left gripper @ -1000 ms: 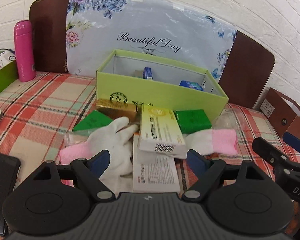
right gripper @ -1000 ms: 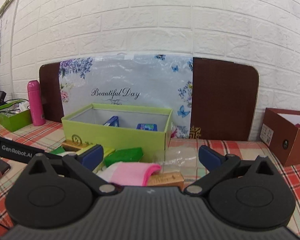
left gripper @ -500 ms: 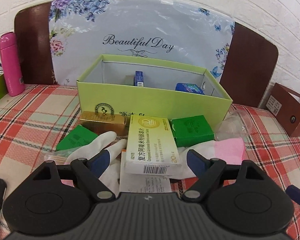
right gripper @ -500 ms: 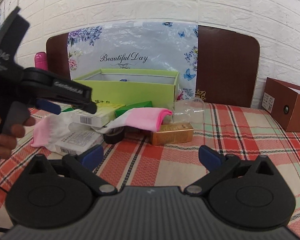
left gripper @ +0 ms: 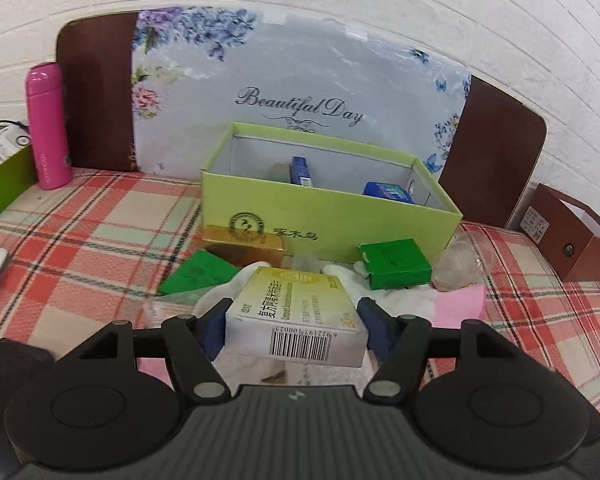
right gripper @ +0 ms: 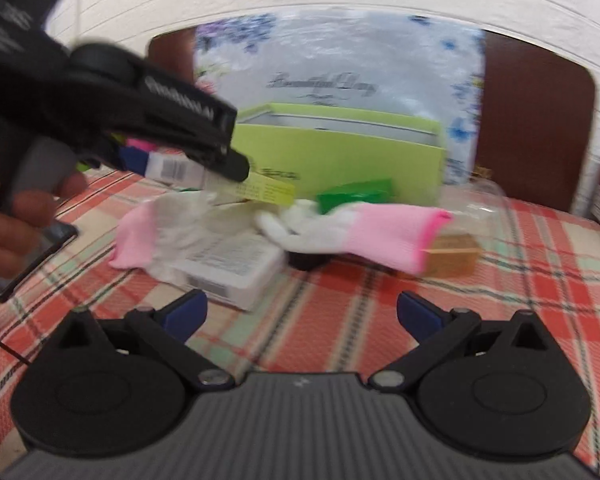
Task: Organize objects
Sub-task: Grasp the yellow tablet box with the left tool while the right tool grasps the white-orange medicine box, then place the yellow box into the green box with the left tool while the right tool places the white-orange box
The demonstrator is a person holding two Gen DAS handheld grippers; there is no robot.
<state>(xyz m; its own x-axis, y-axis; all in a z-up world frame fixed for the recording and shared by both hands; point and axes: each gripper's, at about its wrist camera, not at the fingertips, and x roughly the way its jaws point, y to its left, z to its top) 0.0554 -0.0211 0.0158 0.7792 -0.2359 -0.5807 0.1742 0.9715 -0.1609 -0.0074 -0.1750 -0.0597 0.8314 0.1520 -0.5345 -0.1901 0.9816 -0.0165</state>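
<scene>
Open checked surface (right gripper: 340,320) lies bare before the right tongs (right gripper: 302,312). Beyond it, a white carton (right gripper: 236,276), a pink-cuffed glove (right gripper: 372,232) and a gold box (right gripper: 454,254) block the way to the green box (left gripper: 340,224). Its open top is unobstructed; two blue packs (left gripper: 388,192) stand inside.

Floral backboard (left gripper: 300,92), upper centre of the left wrist view: script "Beautiful Day".
Yellow-white medicine carton (left gripper: 296,312), lower centre: Chinese lettering on top, "20" at its right corner, barcode with digits 6922197100025 on the near end.
Green storage box (left gripper: 328,220), centre: round emblem and Chinese characters on the front wall.
</scene>
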